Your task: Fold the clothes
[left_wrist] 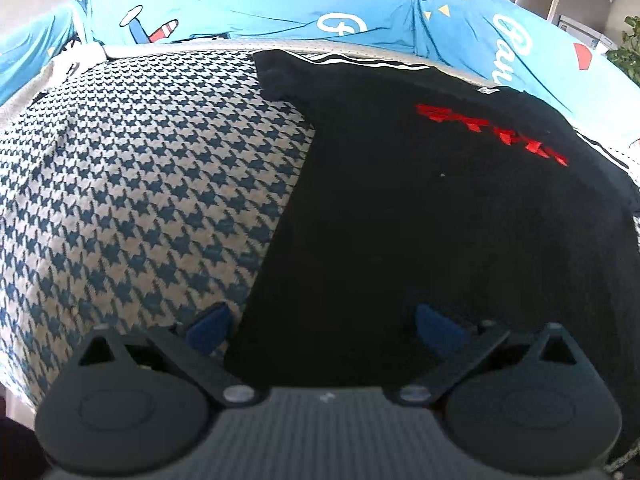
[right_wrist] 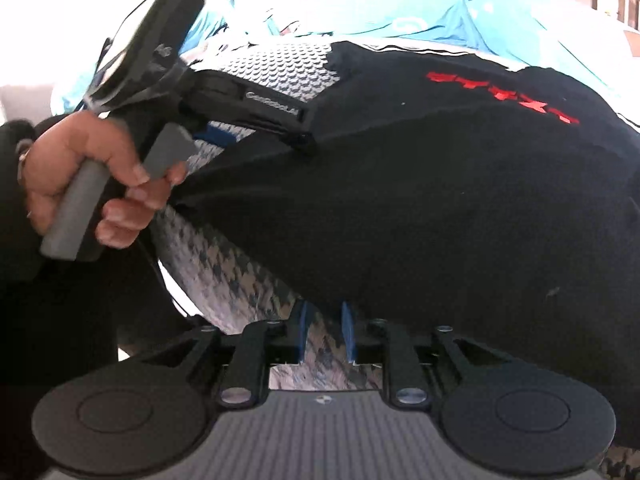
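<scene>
One black garment with red lettering lies spread on a houndstooth-patterned surface, covering that surface's right part in both views. The lettering is too distorted to read. White stripes edge the garment's far hem; its near and right edges are cut off by the frame in the left wrist view. Beyond it lies one light-blue printed cloth, bunched against the far side, its extent unclear.

The left gripper hangs above the garment's near left edge with its two blue fingers spread wide, nothing between them. In the right wrist view the left hand grasps that gripper's grey handle; its fingertips are partly hidden there behind the garment's raised fold.

The right gripper shows two blue pads standing close together with a narrow gap, over the patterned surface at the garment's near edge; whether cloth lies between them cannot be told. The background room is blurred.
</scene>
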{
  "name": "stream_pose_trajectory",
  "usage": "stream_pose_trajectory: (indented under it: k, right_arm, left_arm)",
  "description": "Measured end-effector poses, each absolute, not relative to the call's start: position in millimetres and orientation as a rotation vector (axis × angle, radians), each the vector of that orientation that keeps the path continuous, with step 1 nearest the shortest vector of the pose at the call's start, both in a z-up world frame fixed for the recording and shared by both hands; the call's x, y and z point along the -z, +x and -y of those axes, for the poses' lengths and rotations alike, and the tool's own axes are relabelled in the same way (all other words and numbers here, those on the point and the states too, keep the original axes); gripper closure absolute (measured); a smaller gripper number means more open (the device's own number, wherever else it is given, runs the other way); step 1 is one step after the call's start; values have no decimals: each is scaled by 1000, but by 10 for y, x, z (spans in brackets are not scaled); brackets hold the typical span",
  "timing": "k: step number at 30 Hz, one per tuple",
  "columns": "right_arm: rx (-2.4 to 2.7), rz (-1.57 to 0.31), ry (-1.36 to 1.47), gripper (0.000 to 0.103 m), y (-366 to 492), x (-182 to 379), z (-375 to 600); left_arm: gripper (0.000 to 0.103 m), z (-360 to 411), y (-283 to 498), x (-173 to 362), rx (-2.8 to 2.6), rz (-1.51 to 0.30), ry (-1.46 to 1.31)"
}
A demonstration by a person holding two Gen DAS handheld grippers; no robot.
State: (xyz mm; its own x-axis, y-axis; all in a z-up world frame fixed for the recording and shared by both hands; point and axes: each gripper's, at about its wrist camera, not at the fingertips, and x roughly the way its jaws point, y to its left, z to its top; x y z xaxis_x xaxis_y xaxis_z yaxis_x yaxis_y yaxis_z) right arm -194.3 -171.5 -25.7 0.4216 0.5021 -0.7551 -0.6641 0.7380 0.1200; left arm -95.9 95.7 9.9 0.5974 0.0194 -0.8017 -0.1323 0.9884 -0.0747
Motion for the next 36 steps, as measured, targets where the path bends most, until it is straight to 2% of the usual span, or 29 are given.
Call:
stream_pose_trajectory:
  k: [11, 15, 18, 26, 36]
  right_arm:
    - [-676, -781, -166, 83, -1575, -31, 2125]
    - [-669, -762, -140, 83, -1295, -113, 2223]
    - [-643, -748, -129, 82, -1091, -123, 2268]
    - [-605, -732, -82, 77, -648, -149, 2355]
    - [-518, -678, 6, 76, 160, -241, 2520]
  left_arm:
    - [0, -879, -877, -348, -30, -851, -246]
    - [0, -744, -837, -399, -2, -775, -118]
    - [0, -748, -706, -332, 8, -828, -164]
    - [0, -617, -442, -319, 26, -831, -145]
    - [0, -332, 92, -419, 138, -835, -130]
